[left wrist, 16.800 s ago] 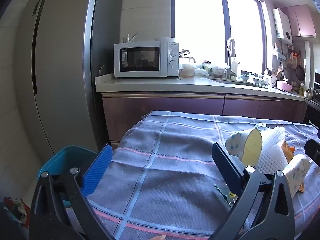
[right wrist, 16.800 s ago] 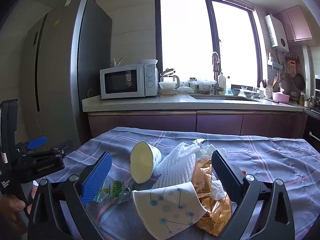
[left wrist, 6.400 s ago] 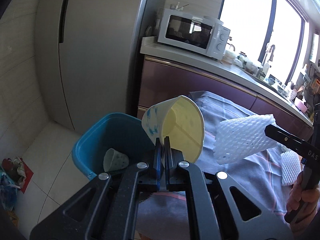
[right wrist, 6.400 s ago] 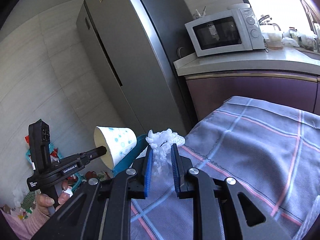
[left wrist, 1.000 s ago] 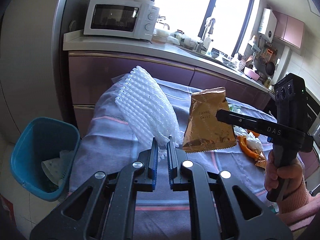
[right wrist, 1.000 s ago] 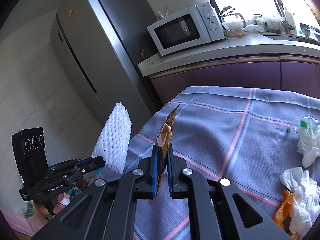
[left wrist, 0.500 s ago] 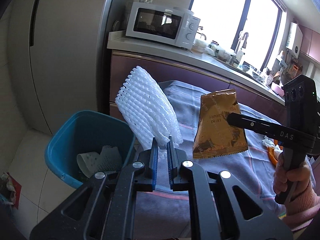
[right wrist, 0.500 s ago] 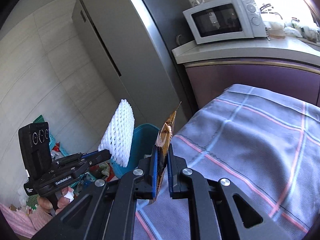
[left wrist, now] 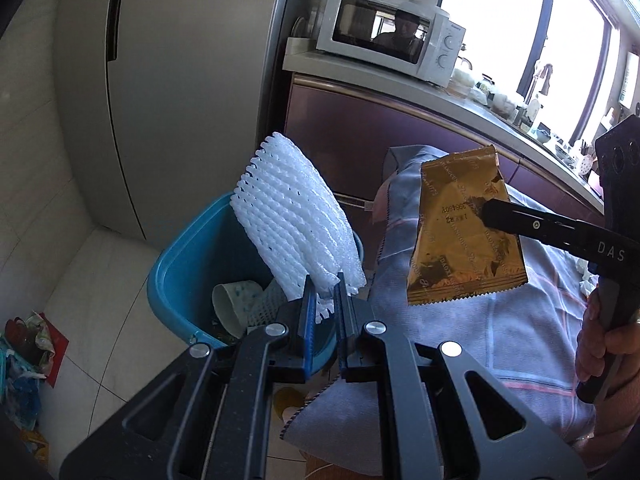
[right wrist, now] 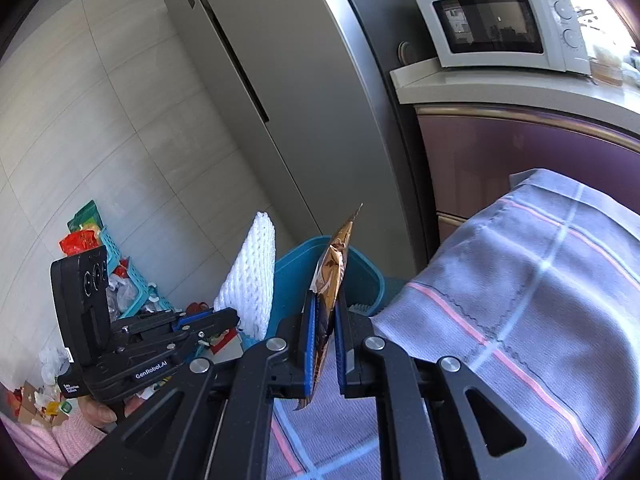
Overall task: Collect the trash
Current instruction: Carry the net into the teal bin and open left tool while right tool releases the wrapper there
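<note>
White foam net sleeve (left wrist: 294,224) clamped at its lower edge in the left gripper (left wrist: 323,312), blue pads pinched on it, sleeve standing up and fanned out above the jaws. It hangs over the blue trash bin (left wrist: 188,256), which sits on the tiled floor (left wrist: 80,280) just beside the table edge. Inside the bin: a paper cup (left wrist: 232,300) with blue dots lying on its side and another piece of foam netting (left wrist: 266,304) next to it.

Gold snack wrapper (left wrist: 464,236) gripped by the right gripper (right wrist: 324,336), jaws squeezed tight on the wrapper's edge. In the left wrist view the wrapper hangs flat-on, just right of the foam sleeve, over the table's near corner, not touching the sleeve. In the right wrist view it shows edge-on, rising between the blue pads with the bin's rim behind it. A hand (left wrist: 604,348) holds the right gripper's handle; a pink sleeve (right wrist: 48,444) shows below the left gripper's handle.

Table covered with a grey-blue checked cloth (right wrist: 540,300) with pink and pale lines. Behind: purple cabinets (right wrist: 500,160) with a pale countertop, white microwave (right wrist: 500,28) on it, tall grey fridge (right wrist: 280,100) next to it. Small clutter and a turquoise basket (right wrist: 132,284) on the floor by the tiled wall. Bright window (left wrist: 520,24) at far right of the left wrist view
</note>
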`<state>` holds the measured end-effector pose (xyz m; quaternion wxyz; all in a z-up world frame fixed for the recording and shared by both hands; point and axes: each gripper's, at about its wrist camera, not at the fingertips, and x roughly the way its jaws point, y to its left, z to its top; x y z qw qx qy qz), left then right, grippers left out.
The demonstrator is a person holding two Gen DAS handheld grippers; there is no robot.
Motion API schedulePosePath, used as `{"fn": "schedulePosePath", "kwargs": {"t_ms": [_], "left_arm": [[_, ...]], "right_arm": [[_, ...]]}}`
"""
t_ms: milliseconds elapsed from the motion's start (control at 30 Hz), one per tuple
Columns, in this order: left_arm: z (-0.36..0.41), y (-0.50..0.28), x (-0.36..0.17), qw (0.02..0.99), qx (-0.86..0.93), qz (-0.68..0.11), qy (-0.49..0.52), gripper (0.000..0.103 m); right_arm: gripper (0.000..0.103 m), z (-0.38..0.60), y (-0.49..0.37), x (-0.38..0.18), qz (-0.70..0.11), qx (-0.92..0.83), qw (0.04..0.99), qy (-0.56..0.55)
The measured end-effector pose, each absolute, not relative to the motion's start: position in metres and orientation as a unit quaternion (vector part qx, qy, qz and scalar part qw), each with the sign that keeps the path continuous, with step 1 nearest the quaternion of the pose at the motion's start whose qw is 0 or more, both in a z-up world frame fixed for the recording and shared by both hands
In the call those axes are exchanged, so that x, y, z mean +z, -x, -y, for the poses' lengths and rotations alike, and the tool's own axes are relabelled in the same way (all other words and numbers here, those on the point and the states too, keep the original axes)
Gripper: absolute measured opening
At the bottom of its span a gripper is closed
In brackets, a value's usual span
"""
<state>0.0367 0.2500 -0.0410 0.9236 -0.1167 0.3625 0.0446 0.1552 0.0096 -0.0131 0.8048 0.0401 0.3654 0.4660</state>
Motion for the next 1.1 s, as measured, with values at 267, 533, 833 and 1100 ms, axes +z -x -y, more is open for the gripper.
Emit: {"fn": "schedulePosePath", "kwargs": {"t_ms": [267,533,833,1100], "left_arm": [[-0.262,-0.047,-0.058,0.912,0.065,-0.388,0.117,0.009],[-0.272,-0.057,-0.076,0.902,0.077,-0.408,0.113,0.01],[-0.281,-0.074,-0.093,0.892,0.091,-0.426,0.122,0.012],[-0.287,-0.083,-0.102,0.887,0.098,-0.428,0.145,0.019]], "right_arm": [[0.008,-0.046,-0.165,-0.027,-0.387,0.476,0.789,-0.027],[0.008,-0.076,-0.176,-0.045,-0.419,0.476,0.773,-0.018],[0.009,-0.109,-0.187,-0.066,-0.459,0.465,0.757,-0.004],[0.018,-0.121,-0.192,-0.077,-0.483,0.456,0.748,0.001]]}}
